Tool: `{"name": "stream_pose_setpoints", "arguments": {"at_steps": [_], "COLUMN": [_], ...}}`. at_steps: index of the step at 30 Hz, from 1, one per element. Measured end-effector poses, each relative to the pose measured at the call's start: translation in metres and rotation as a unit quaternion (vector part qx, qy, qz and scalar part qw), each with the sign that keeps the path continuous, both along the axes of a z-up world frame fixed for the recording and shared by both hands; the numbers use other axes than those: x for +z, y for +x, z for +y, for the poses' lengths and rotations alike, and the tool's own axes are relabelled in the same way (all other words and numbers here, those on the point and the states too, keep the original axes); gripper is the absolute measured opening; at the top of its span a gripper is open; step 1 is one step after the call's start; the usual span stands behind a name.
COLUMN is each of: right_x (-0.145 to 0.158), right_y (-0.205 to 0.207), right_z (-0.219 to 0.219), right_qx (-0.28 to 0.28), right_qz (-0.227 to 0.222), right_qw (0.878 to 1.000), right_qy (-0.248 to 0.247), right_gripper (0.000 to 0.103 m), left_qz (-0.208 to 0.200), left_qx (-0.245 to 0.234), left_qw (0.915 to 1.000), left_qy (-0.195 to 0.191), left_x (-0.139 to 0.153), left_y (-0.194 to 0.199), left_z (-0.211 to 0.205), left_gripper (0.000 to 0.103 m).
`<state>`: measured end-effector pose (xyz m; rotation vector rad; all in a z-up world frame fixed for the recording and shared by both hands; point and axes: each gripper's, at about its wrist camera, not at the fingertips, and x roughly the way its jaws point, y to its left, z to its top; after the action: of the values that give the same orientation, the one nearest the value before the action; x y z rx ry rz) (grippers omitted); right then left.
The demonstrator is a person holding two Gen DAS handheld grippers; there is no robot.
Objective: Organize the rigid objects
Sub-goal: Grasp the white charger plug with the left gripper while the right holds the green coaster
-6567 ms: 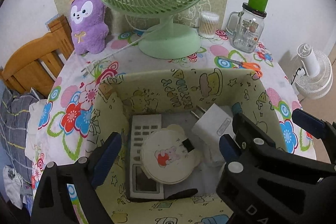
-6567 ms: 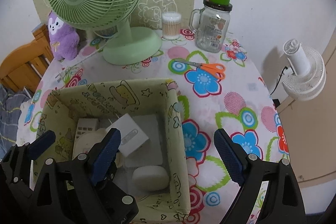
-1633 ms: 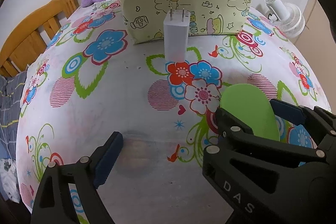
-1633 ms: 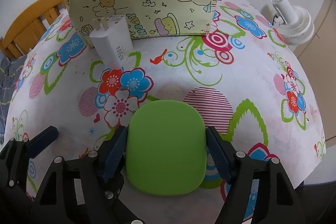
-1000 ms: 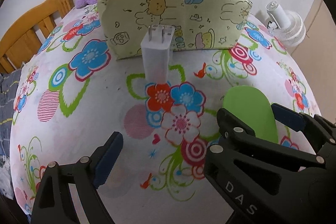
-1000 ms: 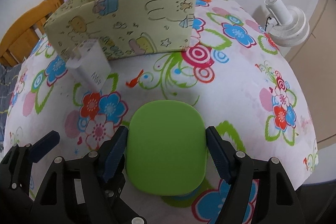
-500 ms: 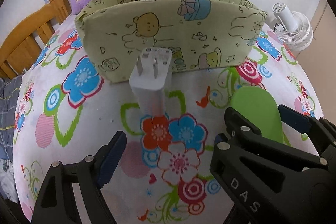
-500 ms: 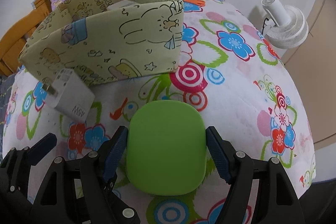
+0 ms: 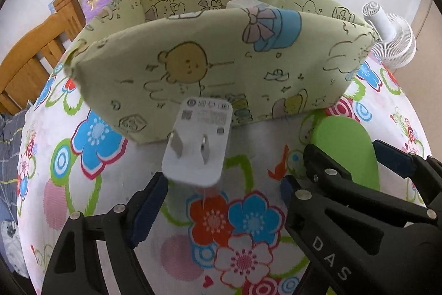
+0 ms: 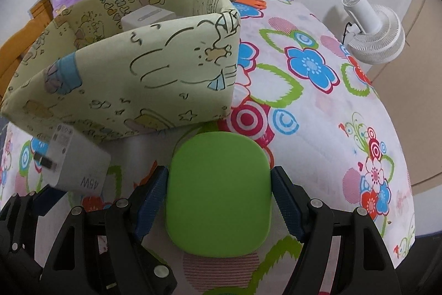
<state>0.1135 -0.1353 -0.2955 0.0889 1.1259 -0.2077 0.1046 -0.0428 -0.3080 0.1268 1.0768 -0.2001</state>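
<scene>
A: The right gripper (image 10: 219, 191) is clamped on the green case (image 10: 218, 192), both pads against its sides, held just in front of the fabric bin (image 10: 132, 79). The left gripper (image 9: 223, 194) is spread wide; the white charger (image 9: 197, 145) stands on the tablecloth (image 9: 248, 214) at its left fingertip, prongs tilted toward us, just in front of the bin.

B: What risks do we flag?

A: In our judgement the charger could tip if that fingertip nudges it before the jaws centre on it. The case could catch the bin's soft near wall unless we lift it above the rim.

B: What can we not confirm?

A: We cannot tell whether that fingertip is touching the charger. The bin's interior is mostly hidden; only a white block (image 10: 149, 17) shows above the rim.
</scene>
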Motion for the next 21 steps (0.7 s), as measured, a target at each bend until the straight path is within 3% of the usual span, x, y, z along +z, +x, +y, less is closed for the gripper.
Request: {"name": "stream_pose_setpoints", "arguments": {"at_steps": [12, 17, 19, 21], "right_x": [-0.003, -0.001, 0.001, 0.002], "right_y": [0.017, 0.015, 0.013, 0.012], "right_z": [-0.009, -0.011, -0.012, -0.012], "right_qx": [-0.012, -0.019, -0.020, -0.019], "right_qz": [0.004, 0.004, 0.003, 0.002], "right_qw": [1.000, 1.000, 1.000, 1.000], "right_qy": [0.006, 0.009, 0.008, 0.006], "right_gripper": [0.077, 0.077, 0.077, 0.077], "left_qz": [-0.003, -0.009, -0.009, -0.006], "left_qx": [-0.010, -0.015, -0.015, -0.013], "left_qw": [0.9999, 0.9998, 0.9998, 0.9999], "left_qy": [0.000, -0.005, -0.004, -0.003], "left_x": [0.002, 0.005, 0.006, 0.008], "left_y": [0.015, 0.014, 0.013, 0.011], "left_z": [-0.006, -0.011, -0.013, -0.012], "left_gripper": [0.065, 0.035, 0.028, 0.027]}}
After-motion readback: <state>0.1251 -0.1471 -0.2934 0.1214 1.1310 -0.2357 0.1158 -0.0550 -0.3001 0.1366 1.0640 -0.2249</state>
